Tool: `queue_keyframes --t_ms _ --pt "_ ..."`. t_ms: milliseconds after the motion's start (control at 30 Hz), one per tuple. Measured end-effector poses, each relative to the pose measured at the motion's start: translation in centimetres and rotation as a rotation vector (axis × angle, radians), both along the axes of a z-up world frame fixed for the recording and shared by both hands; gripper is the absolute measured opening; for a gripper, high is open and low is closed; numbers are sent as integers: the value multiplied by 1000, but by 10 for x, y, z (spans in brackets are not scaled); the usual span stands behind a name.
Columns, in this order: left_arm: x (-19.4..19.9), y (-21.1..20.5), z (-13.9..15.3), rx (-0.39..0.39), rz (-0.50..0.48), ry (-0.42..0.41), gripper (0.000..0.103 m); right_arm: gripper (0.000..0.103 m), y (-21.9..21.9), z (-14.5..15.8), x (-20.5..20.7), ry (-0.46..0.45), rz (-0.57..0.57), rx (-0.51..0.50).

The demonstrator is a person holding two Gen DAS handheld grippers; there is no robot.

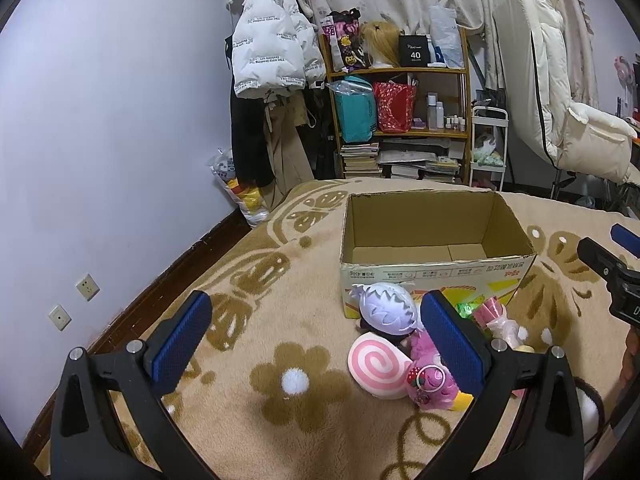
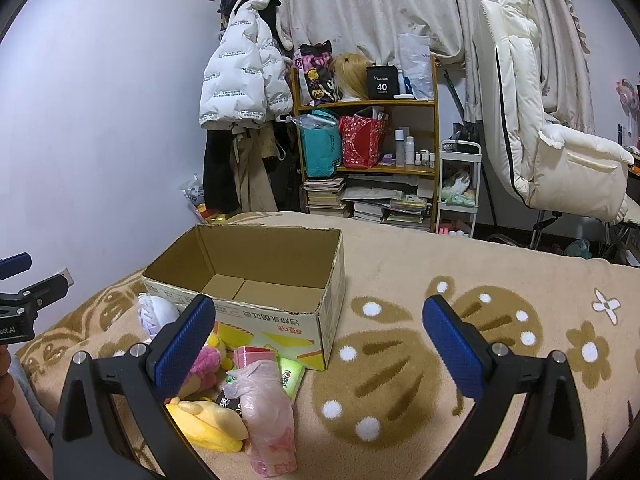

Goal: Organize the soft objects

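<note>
Your left gripper (image 1: 316, 344) is hovering low over the blanket (image 1: 256, 320) with its 2 blue pads spread wide and nothing between them. Just ahead of it, the soft toys are lying in a heap: a pink swirl plush (image 1: 376, 364) is touching a magenta fuzzy plush (image 1: 432, 376), and a white-haired doll (image 1: 386, 308) is leaning against the front wall of the cardboard box (image 1: 432, 272). A yellow plush (image 2: 208, 420) and a pink plastic-wrapped bundle (image 2: 268, 412) are sitting at the near edge of the heap, with a green packet (image 2: 290, 374) tucked behind them against the box.

That box is standing open on the blanket, and you are looking into bare cardboard with nothing visible inside.

Your right gripper (image 2: 320, 344) is hanging to the right of the heap, jaws wide apart and holding nothing; its left finger is overlapping the toys in view, its right one is over bare blanket. Beyond the bed, a shelf (image 1: 400, 72) of bags and books, a white jacket (image 1: 272, 44) and a cream chair (image 1: 560, 92) are lining the wall.
</note>
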State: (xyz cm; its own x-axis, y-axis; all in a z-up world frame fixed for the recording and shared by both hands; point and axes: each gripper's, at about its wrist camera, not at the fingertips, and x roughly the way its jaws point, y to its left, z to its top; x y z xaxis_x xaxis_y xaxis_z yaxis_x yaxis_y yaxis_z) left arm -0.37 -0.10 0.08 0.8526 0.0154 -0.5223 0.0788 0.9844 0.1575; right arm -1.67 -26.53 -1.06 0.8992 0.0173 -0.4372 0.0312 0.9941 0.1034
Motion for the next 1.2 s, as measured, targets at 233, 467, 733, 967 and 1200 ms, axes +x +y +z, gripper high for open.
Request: queue_keyframes --t_ms 233,467,733,967,1200 --pt "0 -1 0 1 3 6 103 103 1 2 0 -6 -1 -3" --pt "0 -2 1 -1 1 9 103 103 1 1 0 -6 -2 -4" --pt "0 -1 1 -2 1 10 103 103 1 2 -1 -13 -2 -6" --pt "0 -2 2 -5 -4 6 103 103 2 2 -1 -11 -2 -6" --pt "0 0 2 -7 -5 7 103 103 2 2 0 -11 -2 -8"
